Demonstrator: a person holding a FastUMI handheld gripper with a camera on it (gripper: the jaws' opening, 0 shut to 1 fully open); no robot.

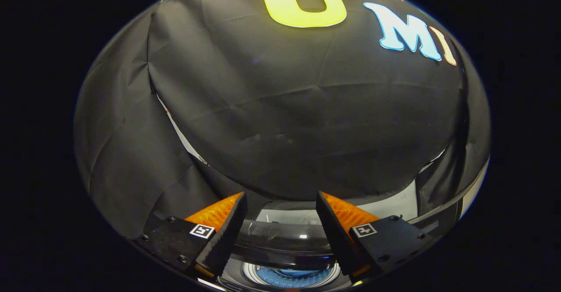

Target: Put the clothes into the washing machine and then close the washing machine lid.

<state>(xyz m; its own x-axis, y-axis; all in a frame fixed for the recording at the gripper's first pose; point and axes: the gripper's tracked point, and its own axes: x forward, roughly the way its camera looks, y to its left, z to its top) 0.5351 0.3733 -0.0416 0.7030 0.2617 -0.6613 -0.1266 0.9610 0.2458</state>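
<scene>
Above the washing machine (285,279), gripper (280,204) hovers with fingers spread wide, nothing between them, no contact with anything. Machine sits directly below and between the fingers: round drum opening visible, blue fabric (291,278) lying inside it. Dark translucent lid (280,239) stands raised just behind the opening, its curved edge spanning the gap between the fingers. Beyond the lid, black cloth wall (285,121) hangs wrinkled, a pale strip showing at its lower edge behind the machine.
</scene>
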